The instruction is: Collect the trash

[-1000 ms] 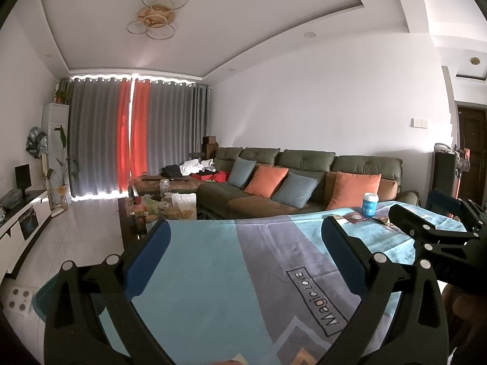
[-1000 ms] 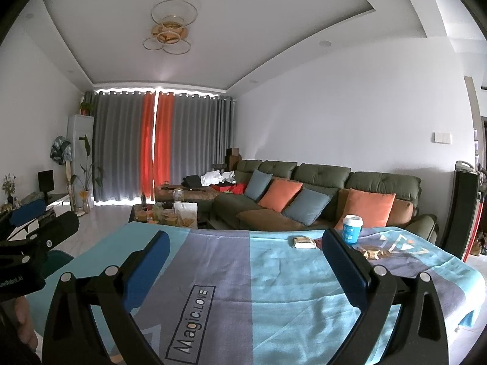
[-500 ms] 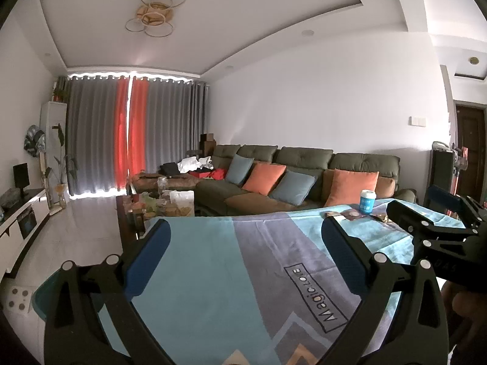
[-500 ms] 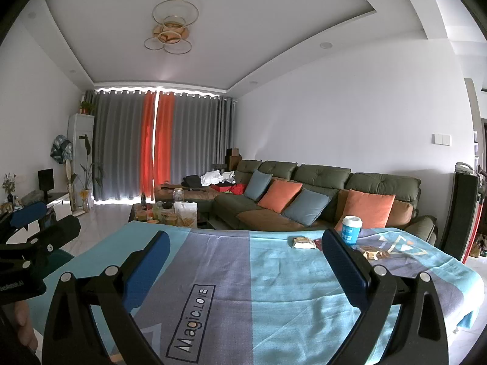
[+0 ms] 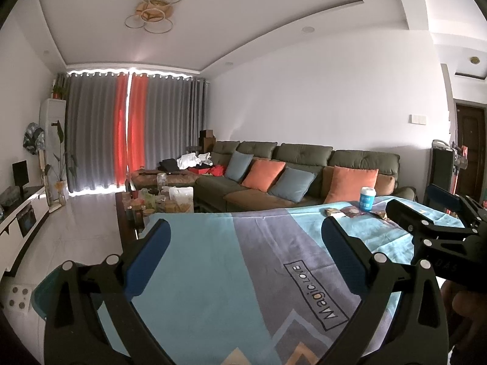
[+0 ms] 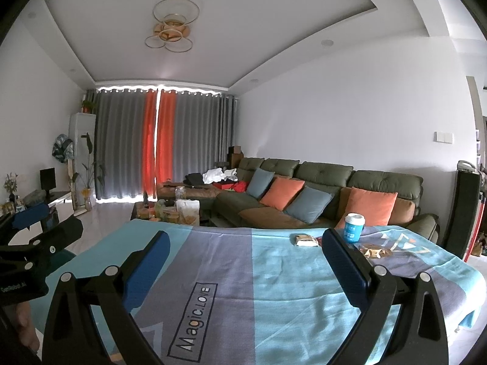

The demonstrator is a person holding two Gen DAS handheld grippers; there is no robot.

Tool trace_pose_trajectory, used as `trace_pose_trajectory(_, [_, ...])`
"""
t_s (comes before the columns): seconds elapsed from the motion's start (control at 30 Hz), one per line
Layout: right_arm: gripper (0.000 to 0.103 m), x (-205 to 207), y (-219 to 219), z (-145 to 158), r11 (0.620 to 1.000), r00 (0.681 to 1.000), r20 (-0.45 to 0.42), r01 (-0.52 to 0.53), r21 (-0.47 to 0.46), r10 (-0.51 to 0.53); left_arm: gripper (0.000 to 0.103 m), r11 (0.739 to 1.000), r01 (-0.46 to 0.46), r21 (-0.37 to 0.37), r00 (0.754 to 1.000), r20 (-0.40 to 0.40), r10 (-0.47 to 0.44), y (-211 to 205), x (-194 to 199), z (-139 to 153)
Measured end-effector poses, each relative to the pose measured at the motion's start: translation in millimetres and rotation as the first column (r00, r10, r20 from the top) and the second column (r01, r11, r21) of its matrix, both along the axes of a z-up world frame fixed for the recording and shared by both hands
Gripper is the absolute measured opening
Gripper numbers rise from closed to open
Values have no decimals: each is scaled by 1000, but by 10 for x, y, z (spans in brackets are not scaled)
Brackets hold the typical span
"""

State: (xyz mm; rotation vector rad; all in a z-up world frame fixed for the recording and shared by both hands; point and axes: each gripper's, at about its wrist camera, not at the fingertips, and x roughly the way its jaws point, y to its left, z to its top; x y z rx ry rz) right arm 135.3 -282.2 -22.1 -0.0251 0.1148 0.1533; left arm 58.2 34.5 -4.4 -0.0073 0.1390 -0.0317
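A blue paper cup [image 6: 354, 227] [image 5: 367, 198] stands at the far right of a table under a blue and grey cloth [image 6: 274, 289]. Beside it lie a white snack wrapper [image 6: 306, 240], a dark red wrapper [image 5: 352, 212] and a brown crumpled wrapper [image 6: 373, 252]. My right gripper [image 6: 245, 249] is open and empty above the near part of the cloth, short of the trash. My left gripper [image 5: 246, 240] is open and empty over the cloth's left part. Each gripper shows at the edge of the other's view.
A teal bin [image 5: 45, 298] sits low beside the table's left edge. Beyond the table are a green sofa [image 6: 319, 188] with orange and blue cushions and a cluttered coffee table [image 6: 170, 210]. A TV stand [image 5: 18, 213] lines the left wall.
Both views have dipped and shifted slightly; the cup and wrappers sit a little lower and nearer in the left view. Both grippers stay open.
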Motion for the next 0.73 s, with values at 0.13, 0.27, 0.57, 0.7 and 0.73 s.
trace_pose_trajectory(0.13, [96,30,-26,14,1000,1000,-9,-5,0,5,98,1000,4,-7,1000,-7,-4,9,10,1])
trace_pose_trajectory(0.27, [96,62,-33,14,1000,1000,-13,-8,4,8,98,999,13,-30,1000,-22,-13,56,29,-19])
trace_pose_trajectory(0.57, [96,147,-73,-20,1000,1000,-29,2,10,-2,98,1000,-10,22,999,-38,10,2,104,-45])
trace_pose_trajectory(0.7, [96,287,-167,-27,1000,999,-45,16,-4,-16,98,999,-13,34,997,-70,15,30,215,-59])
trace_pose_trajectory(0.73, [96,336,-208,-19,1000,999,-48,19,-12,-19,98,999,-13,39,997,-71,15,49,256,-51])
